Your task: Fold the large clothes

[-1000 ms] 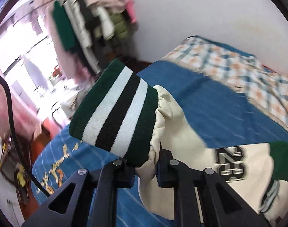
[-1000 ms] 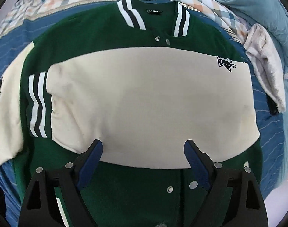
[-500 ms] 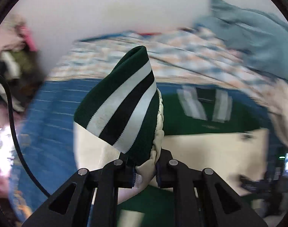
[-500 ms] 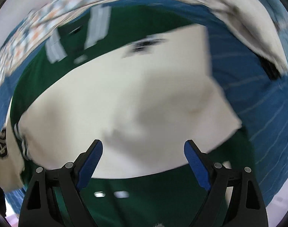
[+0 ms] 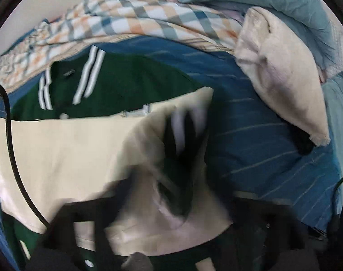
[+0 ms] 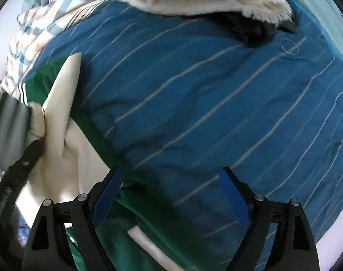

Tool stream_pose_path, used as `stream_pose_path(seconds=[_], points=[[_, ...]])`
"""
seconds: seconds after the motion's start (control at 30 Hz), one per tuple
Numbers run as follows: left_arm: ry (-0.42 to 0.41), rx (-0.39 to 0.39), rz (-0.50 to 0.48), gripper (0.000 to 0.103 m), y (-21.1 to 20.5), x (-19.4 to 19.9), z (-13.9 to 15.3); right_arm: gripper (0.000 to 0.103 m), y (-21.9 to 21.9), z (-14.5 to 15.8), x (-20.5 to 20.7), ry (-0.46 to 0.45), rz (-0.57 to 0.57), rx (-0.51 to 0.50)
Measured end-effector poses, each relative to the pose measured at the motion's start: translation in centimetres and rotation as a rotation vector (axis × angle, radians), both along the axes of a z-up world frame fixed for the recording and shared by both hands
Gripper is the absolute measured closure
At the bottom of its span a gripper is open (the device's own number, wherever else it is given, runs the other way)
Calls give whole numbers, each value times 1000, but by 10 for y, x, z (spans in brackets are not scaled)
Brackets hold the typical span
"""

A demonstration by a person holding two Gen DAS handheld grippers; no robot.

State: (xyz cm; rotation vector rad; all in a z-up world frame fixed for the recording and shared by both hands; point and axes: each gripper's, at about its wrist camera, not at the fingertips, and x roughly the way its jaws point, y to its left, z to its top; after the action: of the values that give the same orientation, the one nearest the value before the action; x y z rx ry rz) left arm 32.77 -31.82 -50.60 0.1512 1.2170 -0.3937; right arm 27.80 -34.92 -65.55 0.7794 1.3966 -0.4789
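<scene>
The jacket [image 5: 130,76] lies flat on the blue sheet [image 5: 257,140], collar toward the checked quilt [image 5: 135,15], with one cream sleeve [image 5: 65,146] folded across its green chest. A second sleeve's striped cuff [image 5: 182,140] is a blur just above that fold, right in front of the left gripper [image 5: 162,232], whose jaws have just been opening: they stand wide now, the cuff between them with neither jaw pressing on it (too smeared to say if cloth still brushes one). The right gripper [image 6: 169,194] hangs released too, its two blue pads [image 6: 107,194] spread over the jacket's green edge and the sheet, holding nothing. Only the left view shows the collar and its two pairs of white stripes. Only the right view shows the left gripper from outside, a dark finger [image 6: 24,160] against cream sleeve cloth. Beyond the jacket, both views catch a cream blanket [image 5: 281,76].
</scene>
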Motion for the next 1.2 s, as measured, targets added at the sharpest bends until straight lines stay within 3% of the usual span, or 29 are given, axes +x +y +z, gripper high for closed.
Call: stream_pose_path(seconds=[0.17,0.33,0.43,0.5,0.57,0.6,0.67,0.73,0.77,0.83,0.9,0.97,1.1,1.2], points=[[-42,-26,-1,10,21,-2,27,14,-19,16,-11,-103,-3,139],[-85,6,178,10,116,-13,57,14,-8,33,-7,-202,-13,293],[-121,129,283,10,183,-30,57,14,21,36,31,-248,45,361],[-118,248,342,10,225,-40,41,16,39,27,63,-256,106,369],[-66,351,412,10,264,-46,16,67,54,13,86,-240,144,352],[-48,372,442,10,278,-49,7,85,62,1,103,-215,162,345],[-8,407,513,10,306,-53,-10,86,71,-3,124,-224,189,320],[1,433,541,10,318,-56,-21,86,83,9,146,-286,297,311],[7,451,547,10,321,-57,-28,85,84,14,151,-275,334,306],[20,461,547,10,324,-61,-33,59,76,21,144,-245,358,265],[29,478,530,10,320,-63,-41,43,66,34,121,-219,379,142],[25,532,507,10,314,-59,-50,43,63,36,90,-149,420,50],[28,600,510,10,315,-39,-67,43,89,6,53,17,594,0],[-3,631,547,10,318,-20,-68,44,116,-19,52,49,681,-47]])
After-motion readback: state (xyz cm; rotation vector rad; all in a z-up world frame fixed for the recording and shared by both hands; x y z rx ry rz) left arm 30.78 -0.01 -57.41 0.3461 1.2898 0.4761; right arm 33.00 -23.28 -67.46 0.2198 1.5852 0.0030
